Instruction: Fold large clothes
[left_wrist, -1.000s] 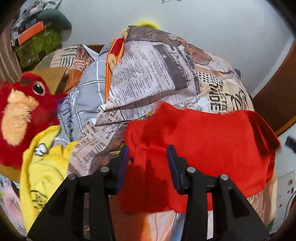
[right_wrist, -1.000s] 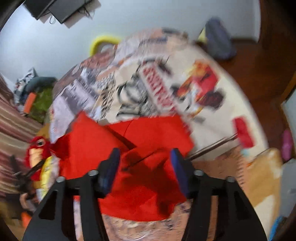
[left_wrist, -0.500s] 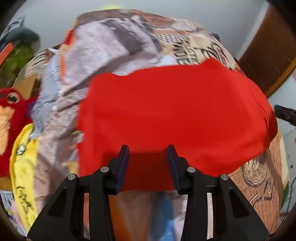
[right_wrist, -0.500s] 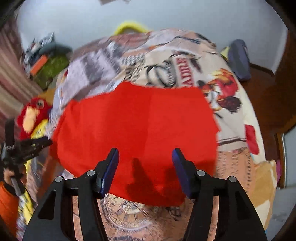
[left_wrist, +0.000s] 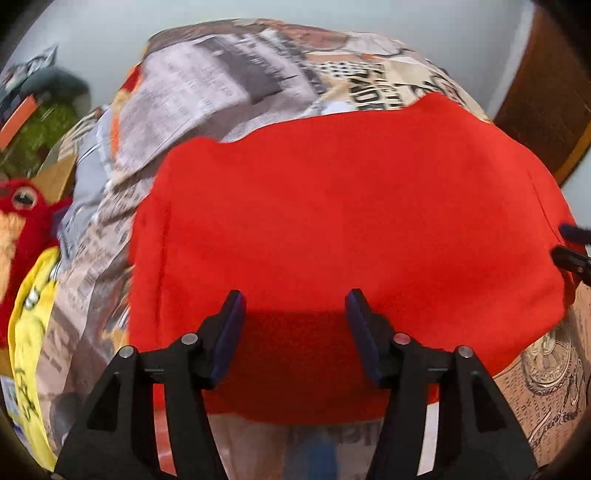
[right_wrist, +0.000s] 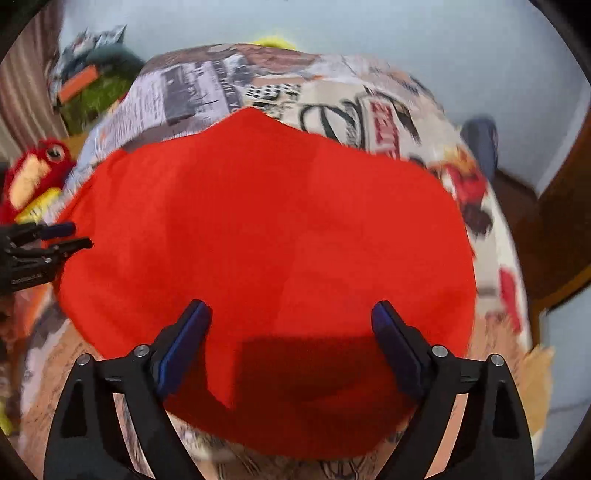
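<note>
A large red garment (left_wrist: 351, 206) lies spread out flat on the bed's newspaper-print sheet (left_wrist: 221, 85). My left gripper (left_wrist: 297, 317) hangs over its near left edge. The jaws are opening and the red cloth passes between them, but the pads do not press it. In the right wrist view the same garment (right_wrist: 266, 221) fills the middle. My right gripper (right_wrist: 291, 314) stands over its near right edge, jaws opening wide, pads clear of the cloth. Each gripper shows at the edge of the other's view: the left gripper (right_wrist: 55, 236) and the right gripper (left_wrist: 572, 243).
A red plush bird (left_wrist: 22, 206) and a yellow garment (left_wrist: 29, 314) lie at the bed's left side. Green and orange clutter (right_wrist: 92, 88) sits at the far left by the wall. Dark wooden furniture (left_wrist: 546, 110) stands on the right, and a dark blue object (right_wrist: 480, 140) lies beyond the bed.
The red garment went from bunched to spread flat on the sheet. Both grippers sank toward it and their jaws widened, the right one most.
</note>
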